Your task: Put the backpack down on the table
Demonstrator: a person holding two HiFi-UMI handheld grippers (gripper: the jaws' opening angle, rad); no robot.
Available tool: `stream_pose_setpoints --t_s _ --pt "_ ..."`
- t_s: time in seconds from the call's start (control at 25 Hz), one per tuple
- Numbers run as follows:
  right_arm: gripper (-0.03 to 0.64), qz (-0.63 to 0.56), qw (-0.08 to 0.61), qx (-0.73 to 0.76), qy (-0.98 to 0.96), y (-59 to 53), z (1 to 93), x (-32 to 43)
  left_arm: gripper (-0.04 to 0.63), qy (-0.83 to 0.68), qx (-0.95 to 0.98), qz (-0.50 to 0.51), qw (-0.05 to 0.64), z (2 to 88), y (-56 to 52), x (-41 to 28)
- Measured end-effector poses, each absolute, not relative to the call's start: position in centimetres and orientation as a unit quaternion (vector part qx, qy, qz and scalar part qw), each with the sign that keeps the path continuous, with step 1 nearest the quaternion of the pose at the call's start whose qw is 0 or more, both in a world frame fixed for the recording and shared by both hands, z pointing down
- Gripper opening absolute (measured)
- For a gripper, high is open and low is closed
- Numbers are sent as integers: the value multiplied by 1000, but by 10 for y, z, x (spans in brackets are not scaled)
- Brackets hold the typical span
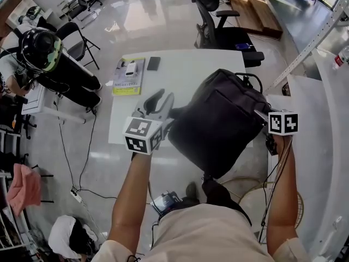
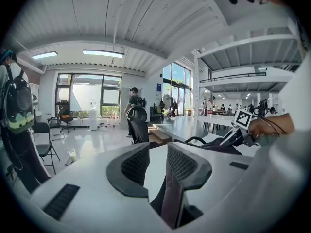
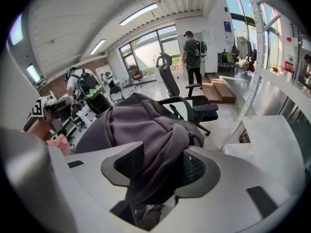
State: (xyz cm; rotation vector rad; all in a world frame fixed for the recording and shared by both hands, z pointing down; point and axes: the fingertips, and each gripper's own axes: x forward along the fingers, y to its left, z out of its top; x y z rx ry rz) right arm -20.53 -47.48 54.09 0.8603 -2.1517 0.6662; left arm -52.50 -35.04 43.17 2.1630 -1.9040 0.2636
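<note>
My right gripper [image 3: 160,163] clamps fold of dark grey fabric backpack [image 1: 218,119], hanging over white table's [image 1: 180,72] near right corner, partly past edge. My left gripper [image 2: 158,152] part-open, thin dark strap [image 2: 171,198] against one jaw, unpinched. Risk: lone grip slips, bag tips off near edge.

Black backpack [image 1: 221,124] is between both claws over the white worktop's [image 1: 185,70] near right corner, lower end past the front edge, left claw [image 1: 162,99] jaws apart at its left side, right claw [image 1: 262,115] at its right side, yellow pad [image 1: 129,76] and dark phone [image 1: 154,63] lying far left.
</note>
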Motion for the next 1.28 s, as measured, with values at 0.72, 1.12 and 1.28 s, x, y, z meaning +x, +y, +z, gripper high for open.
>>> stream_pose_setpoints --t_s 0.72,1.12,1.28 --pt "216 209 255 385 -862 -420 547 -150 114 -614 775 73 130 437 -330 -470" --pt "236 107 276 400 -867 -460 546 -189 112 -568 807 91 135 455 -330 -412" --pt "236 144 318 362 -864 -458 550 -187 112 -581 798 88 135 452 -336 -432"
